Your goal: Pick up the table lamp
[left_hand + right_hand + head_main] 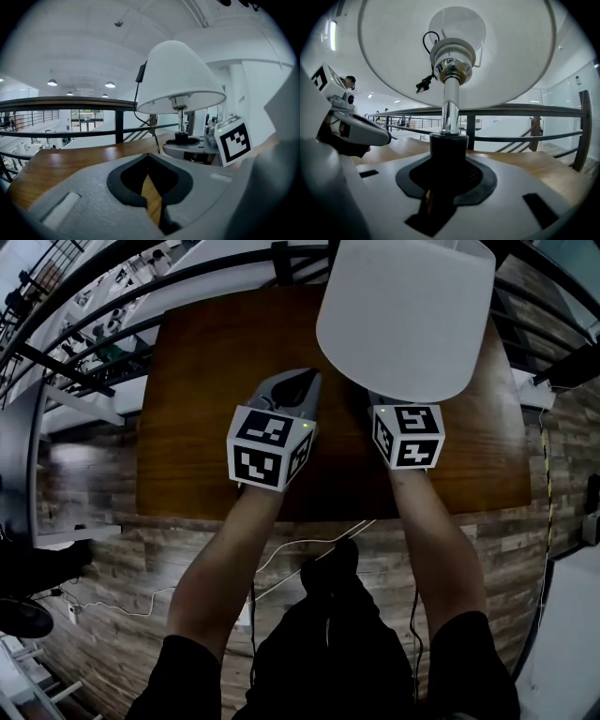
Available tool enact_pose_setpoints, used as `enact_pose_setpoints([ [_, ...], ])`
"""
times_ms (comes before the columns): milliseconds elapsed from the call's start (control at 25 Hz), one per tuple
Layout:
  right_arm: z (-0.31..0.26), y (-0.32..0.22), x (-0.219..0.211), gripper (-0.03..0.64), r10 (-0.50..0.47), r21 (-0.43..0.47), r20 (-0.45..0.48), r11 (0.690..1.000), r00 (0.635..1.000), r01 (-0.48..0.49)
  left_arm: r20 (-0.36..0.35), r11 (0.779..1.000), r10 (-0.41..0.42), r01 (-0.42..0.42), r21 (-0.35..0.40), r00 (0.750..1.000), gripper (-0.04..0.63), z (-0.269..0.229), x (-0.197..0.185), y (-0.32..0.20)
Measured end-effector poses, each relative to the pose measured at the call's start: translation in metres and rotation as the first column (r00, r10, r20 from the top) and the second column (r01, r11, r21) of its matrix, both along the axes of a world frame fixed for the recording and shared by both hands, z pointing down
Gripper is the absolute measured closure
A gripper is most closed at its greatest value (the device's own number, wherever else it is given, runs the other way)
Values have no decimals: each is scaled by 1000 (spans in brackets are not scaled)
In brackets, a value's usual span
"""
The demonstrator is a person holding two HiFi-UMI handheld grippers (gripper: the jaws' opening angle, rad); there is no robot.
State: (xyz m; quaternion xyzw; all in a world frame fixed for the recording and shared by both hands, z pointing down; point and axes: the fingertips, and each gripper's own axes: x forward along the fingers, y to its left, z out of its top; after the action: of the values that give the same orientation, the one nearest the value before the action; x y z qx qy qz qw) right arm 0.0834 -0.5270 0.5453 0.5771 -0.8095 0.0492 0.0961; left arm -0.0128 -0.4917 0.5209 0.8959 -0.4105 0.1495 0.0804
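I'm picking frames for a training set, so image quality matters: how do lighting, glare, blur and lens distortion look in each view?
Head view: fisheye bends the railing; soft sheen on the table; shade bright, not blown out. Left gripper view: dark round vignette, left gripper close and soft, lamp sharp. Right gripper view: chrome stem glints, black collar below it loses detail.

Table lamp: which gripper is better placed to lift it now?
Right. The right gripper is shut on the black collar at the foot of the table lamp. The left gripper is shut and empty, off to the lamp's side above the table.
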Motion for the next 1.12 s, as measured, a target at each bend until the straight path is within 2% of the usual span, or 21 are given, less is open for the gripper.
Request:
enact_pose_setpoints([
  [320, -45, 13, -14, 497, -2, -52, 1, 999, 1000, 2, 4, 1000, -19, 19, -20, 1000, 589, -37, -36, 12],
  [520, -82, 58, -7, 497, -28, -80, 28, 996, 999, 30, 12, 1000, -11, 11, -8, 1000, 589, -80, -40, 50],
  [720, -106, 121, -11, 496, -26, -132, 66, 991, 997, 34, -2, 999, -37, 37, -12, 999, 589, -111, -64, 106],
  [960, -135, 187, -14, 495, -46, -139, 67, 989, 997, 55, -21, 995, -103, 103, 9, 994, 589, -145, -103, 168],
  [1120, -154, 222, -15, 496, -52, -137, 71, 989, 996, 62, -20, 994, -110, 110, 23, 994, 589, -165, -112, 201],
])
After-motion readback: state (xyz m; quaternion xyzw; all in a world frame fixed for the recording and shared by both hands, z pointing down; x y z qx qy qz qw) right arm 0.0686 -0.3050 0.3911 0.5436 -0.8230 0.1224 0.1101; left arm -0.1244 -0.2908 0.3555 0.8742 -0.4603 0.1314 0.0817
